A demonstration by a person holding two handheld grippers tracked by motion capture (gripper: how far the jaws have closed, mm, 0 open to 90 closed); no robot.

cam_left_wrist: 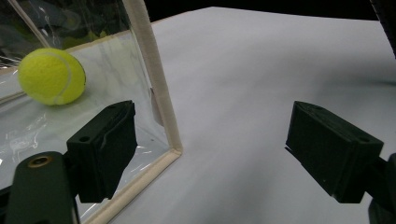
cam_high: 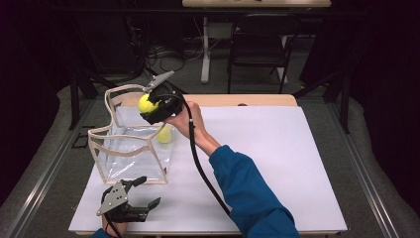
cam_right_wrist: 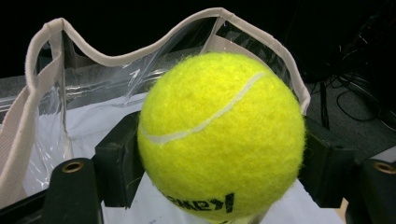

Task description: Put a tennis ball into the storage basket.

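Two tennis balls are on the scene. One tennis ball (cam_right_wrist: 222, 135) is clamped between the jaws of the right gripper (cam_high: 154, 106), with a pad pressing on each side of it. In the high view this gripper is held above the far rim of the clear bag (cam_high: 130, 148), so the ball hangs over the open mouth of the bag, not inside it. A ball has no long axis. Its white seam runs in a slant from lower left to upper right in the right gripper view, and the black printed name is on the underside, upside down.

The second ball (cam_left_wrist: 51, 76) lies on the bottom of the bag, near the right wall, seen through the clear plastic. The bag stands upright on the white table (cam_high: 277, 163), its mouth facing up, and its beige trimmed rim is wavy. Its longer side runs from the person toward the far edge.

The left gripper (cam_high: 132, 201) is low at the near edge of the table, just beside the near corner of the bag. Its jaws are wide apart and hold nothing.
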